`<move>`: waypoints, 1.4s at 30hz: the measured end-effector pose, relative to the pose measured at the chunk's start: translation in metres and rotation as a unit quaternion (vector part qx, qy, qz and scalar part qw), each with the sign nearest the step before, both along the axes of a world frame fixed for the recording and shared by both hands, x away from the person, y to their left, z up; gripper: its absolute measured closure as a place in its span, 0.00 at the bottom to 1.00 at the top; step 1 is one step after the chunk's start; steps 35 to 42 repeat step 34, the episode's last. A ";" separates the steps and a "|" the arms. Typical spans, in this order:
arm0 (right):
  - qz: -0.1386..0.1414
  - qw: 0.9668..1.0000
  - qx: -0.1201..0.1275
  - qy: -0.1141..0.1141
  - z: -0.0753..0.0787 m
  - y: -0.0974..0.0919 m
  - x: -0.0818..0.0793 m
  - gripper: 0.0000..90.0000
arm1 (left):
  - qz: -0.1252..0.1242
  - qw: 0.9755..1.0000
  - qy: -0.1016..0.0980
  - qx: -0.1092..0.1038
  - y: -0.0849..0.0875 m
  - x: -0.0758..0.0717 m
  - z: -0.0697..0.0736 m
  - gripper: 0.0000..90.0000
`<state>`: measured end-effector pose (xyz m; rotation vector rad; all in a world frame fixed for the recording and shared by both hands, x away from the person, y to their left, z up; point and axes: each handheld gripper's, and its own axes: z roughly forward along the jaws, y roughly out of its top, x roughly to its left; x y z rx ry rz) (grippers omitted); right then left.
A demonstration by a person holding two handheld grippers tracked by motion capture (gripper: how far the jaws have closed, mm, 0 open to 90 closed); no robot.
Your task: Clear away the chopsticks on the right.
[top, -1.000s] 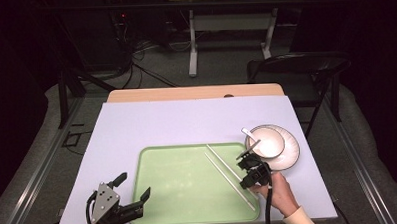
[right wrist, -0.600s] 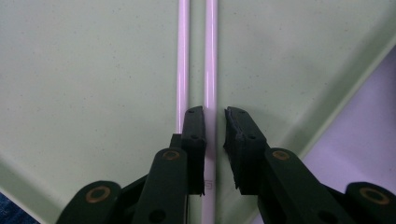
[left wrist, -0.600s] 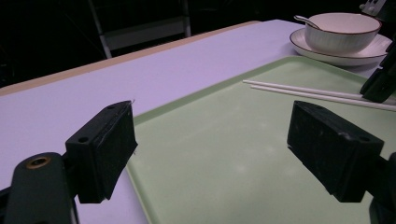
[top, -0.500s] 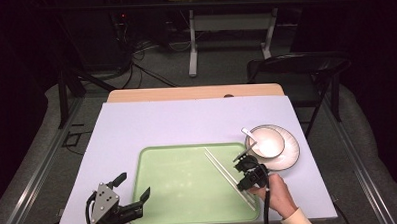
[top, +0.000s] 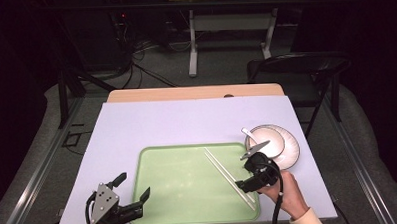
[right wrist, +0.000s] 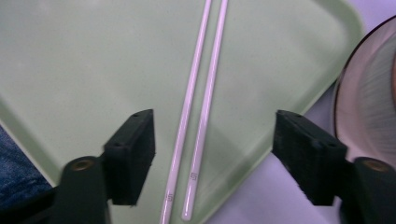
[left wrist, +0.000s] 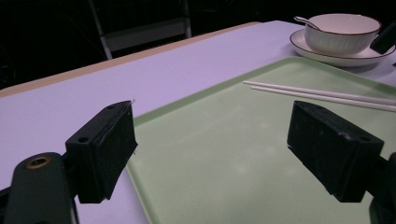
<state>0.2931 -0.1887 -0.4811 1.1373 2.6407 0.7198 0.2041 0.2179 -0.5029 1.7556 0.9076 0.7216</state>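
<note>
Here, in the high view, a green tray (top: pixel 189 185) lies on the near part of a pale lilac table (top: pixel 187 122). Inside the tray, toward its right side, two white chopsticks (top: pixel 229 178) lie side by side on a diagonal. Just right of the tray stands a plate (top: pixel 290 146) with a white bowl (top: pixel 262 142) on it, and a spoon (top: pixel 248 135) rests in the bowl. The left gripper (top: pixel 131 187) hovers at the tray's near left corner with its jaws wide open and empty. The right gripper (top: pixel 248 170), held by a hand (top: pixel 289 194), hangs over the near ends of the chopsticks, jaws apart.

In the left gripper view, the two black jaws stand far apart, one over the table and one over the tray (left wrist: pixel 224 154). The chopsticks (left wrist: pixel 322 95) lie farther in, and the bowl (left wrist: pixel 341 32) sits on the plate (left wrist: pixel 327 56) with the spoon handle (left wrist: pixel 306 21) over its rim.

In the right gripper view, the jaws are wide open with the chopsticks (right wrist: pixel 198 116) between them, not gripped; whether they touch the tray (right wrist: pixel 93 60), I cannot tell. The plate (right wrist: pixel 369 116) is at the right edge.
</note>
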 end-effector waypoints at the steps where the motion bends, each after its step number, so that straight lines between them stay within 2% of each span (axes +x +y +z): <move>1: 0.004 1.000 0.006 -0.009 0.002 -0.003 -0.002 0.23 | 0.000 1.000 0.000 0.000 0.000 0.000 0.000 0.17; 3: 0.009 0.999 0.012 -0.031 0.006 -0.009 -0.006 0.16 | 0.000 1.000 0.001 0.000 0.000 0.000 0.000 0.17; 5: 0.013 0.999 0.019 -0.049 0.008 -0.015 -0.010 0.14 | 0.000 1.000 0.001 0.001 0.000 0.000 0.000 0.17; 7: 0.016 0.998 0.022 -0.056 0.009 -0.019 -0.012 0.14 | 0.000 1.000 0.001 0.001 0.000 0.000 0.000 0.17; 13: 0.016 0.998 0.022 -0.056 0.009 -0.019 -0.012 0.14 | 0.001 1.000 0.000 -0.001 0.000 0.000 0.000 0.17; 14: 0.014 0.994 0.031 -0.105 0.006 -0.040 -0.022 0.14 | 0.001 1.000 0.000 -0.001 0.000 0.000 0.000 0.17; 15: 0.012 0.991 0.039 -0.128 0.003 -0.051 -0.029 0.00 | 0.000 1.000 0.001 0.000 0.000 0.000 0.000 0.17; 16: 0.012 0.991 0.039 -0.128 0.003 -0.051 -0.029 0.00 | 0.000 1.000 0.001 0.000 0.000 0.000 0.000 0.17; 17: 0.013 0.989 0.040 -0.144 0.002 -0.055 -0.032 0.00 | 0.001 1.000 0.001 0.000 0.000 0.000 0.000 0.17; 18: 0.019 0.984 0.053 -0.170 0.000 -0.063 -0.041 0.00 | 0.001 1.000 0.000 -0.001 0.000 0.000 0.000 0.17; 20: 0.023 0.979 0.068 -0.192 -0.002 -0.072 -0.050 0.00 | 0.003 1.000 0.000 -0.001 0.000 0.000 0.000 0.17; 22: 0.022 0.974 0.071 -0.212 -0.004 -0.079 -0.060 0.00 | 0.001 1.000 0.000 0.000 0.000 0.000 0.000 0.17; 24: 0.021 0.973 0.075 -0.215 -0.006 -0.083 -0.064 0.00 | 0.000 1.000 0.001 0.000 0.000 0.000 0.000 0.17; 25: 0.013 0.971 0.080 -0.224 -0.009 -0.089 -0.072 0.00 | 0.000 1.000 0.001 0.001 0.000 0.000 0.000 0.17; 32: -0.005 0.972 0.063 -0.225 -0.018 -0.097 -0.084 0.00 | 0.000 1.000 0.001 0.001 0.000 0.000 0.000 0.17; 34: -0.011 0.975 0.047 -0.216 -0.019 -0.099 -0.085 0.00 | 0.001 1.000 0.001 0.000 0.000 0.001 0.000 0.17; 42: -0.011 0.975 0.047 -0.216 -0.019 -0.099 -0.085 0.00 | 0.001 1.000 0.001 0.000 0.000 0.001 0.000 0.17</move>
